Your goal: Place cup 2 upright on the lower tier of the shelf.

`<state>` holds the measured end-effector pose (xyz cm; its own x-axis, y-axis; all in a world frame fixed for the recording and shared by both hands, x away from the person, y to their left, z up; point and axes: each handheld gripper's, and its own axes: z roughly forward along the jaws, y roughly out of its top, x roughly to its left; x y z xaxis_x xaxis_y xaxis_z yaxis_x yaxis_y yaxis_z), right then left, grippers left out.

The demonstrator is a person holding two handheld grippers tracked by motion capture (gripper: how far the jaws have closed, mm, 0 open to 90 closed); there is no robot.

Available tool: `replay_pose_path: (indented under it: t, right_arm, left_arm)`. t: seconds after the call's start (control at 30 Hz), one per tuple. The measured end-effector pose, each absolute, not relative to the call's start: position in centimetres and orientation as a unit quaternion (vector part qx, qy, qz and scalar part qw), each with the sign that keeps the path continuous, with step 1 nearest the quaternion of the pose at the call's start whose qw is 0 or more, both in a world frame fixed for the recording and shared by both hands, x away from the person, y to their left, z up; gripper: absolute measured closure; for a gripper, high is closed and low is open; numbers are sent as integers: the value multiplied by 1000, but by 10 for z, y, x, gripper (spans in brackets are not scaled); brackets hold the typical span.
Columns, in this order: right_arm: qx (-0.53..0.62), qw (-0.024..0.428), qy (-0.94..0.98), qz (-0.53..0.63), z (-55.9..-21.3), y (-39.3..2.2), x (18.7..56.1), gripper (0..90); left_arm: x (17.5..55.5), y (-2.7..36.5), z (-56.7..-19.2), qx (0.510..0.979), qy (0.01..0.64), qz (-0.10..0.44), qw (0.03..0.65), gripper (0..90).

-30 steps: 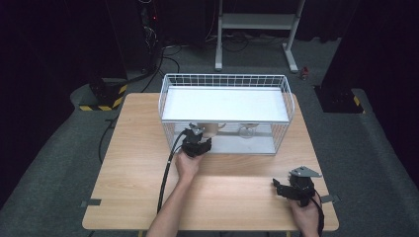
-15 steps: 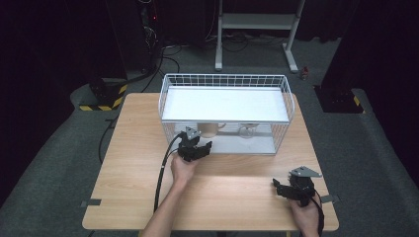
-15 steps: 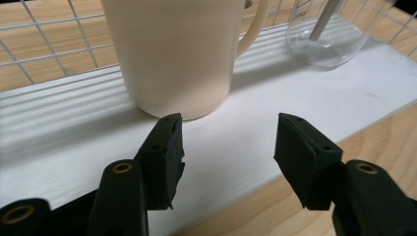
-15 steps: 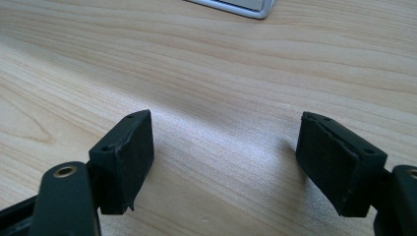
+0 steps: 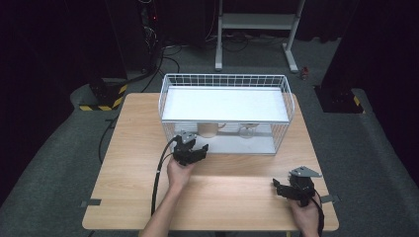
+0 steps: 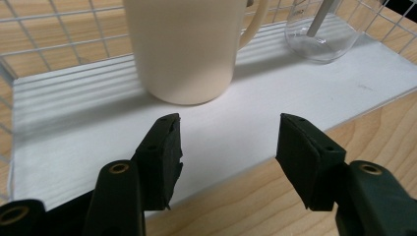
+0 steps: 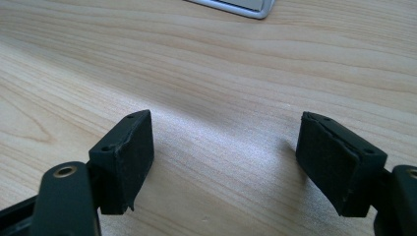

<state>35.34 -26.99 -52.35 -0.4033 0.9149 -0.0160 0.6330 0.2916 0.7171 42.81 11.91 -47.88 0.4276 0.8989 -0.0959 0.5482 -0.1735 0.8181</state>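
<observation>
A white wire rack stands at the back of the wooden table, with a white shelf on top and a white floor board below. On that board stand a cream mug and a clear glass with a white stick in it. My left gripper is at the rack's open front, a little short of the mug. Its jaws have just been opening, and nothing is between them. My right gripper rests open over bare wood near the front right corner.
The rack's wire sides close in the mug and the glass at the back and sides. A pale grey flat edge shows at the top of the right gripper view. A black cable trails from the left gripper towards the person.
The left gripper has drawn back from the rack's front towards the person, and its jaws stand wider. The mug stays on the board. The right gripper has not moved.
</observation>
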Motion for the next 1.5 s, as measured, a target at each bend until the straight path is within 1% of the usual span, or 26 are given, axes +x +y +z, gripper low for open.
replay_pose_path:
  t: [0.37,0.5,0.63,0.97,1.5]
  right_arm:
    - [501,219,773,322,-524,-270,353,222]
    - [501,219,773,322,-523,-270,353,222]
    - [500,219,773,322,-524,-270,353,222]
    - [501,219,773,322,-524,-270,353,221]
    - [501,219,773,323,-524,-270,353,221]
  left_arm:
    - [416,130,-476,732,492,222,417,409]
    - [414,133,-476,728,496,216,421,391]
    - [411,135,-477,732,495,220,414,379]
    - [401,143,-474,726,494,226,422,355]
    - [386,161,-471,718,497,222,434,324]
